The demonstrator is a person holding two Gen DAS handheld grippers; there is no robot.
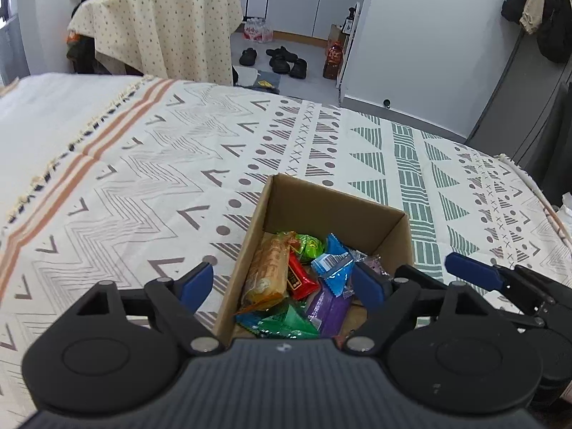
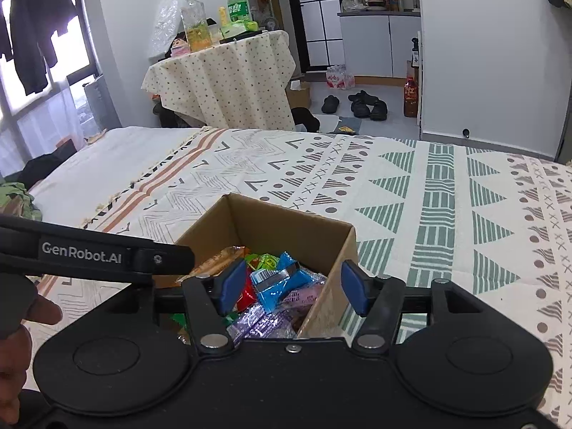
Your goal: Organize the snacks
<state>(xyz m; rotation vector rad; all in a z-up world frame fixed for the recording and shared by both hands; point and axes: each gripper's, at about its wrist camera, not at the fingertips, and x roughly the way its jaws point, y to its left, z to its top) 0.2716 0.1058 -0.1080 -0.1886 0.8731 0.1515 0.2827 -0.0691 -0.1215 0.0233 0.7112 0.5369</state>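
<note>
An open cardboard box (image 1: 332, 203) stands on the patterned bedspread and holds several wrapped snacks: an orange pack (image 1: 268, 271), a red one (image 1: 302, 279), a blue one (image 1: 334, 268), a green one (image 1: 286, 323) and a purple one (image 1: 330, 309). My left gripper (image 1: 282, 284) is open and empty, its fingers straddling the box's left wall. The box shows in the right wrist view (image 2: 286, 228) too, with the blue snack (image 2: 279, 282) on top. My right gripper (image 2: 293, 287) is open and empty, straddling the box's right wall.
The bedspread (image 1: 143, 186) extends left and ahead of the box. Beyond the bed stand a cloth-covered table (image 2: 228, 75) with bottles, shoes (image 2: 361, 103) on the floor and a red bottle (image 2: 411, 96) by the wall.
</note>
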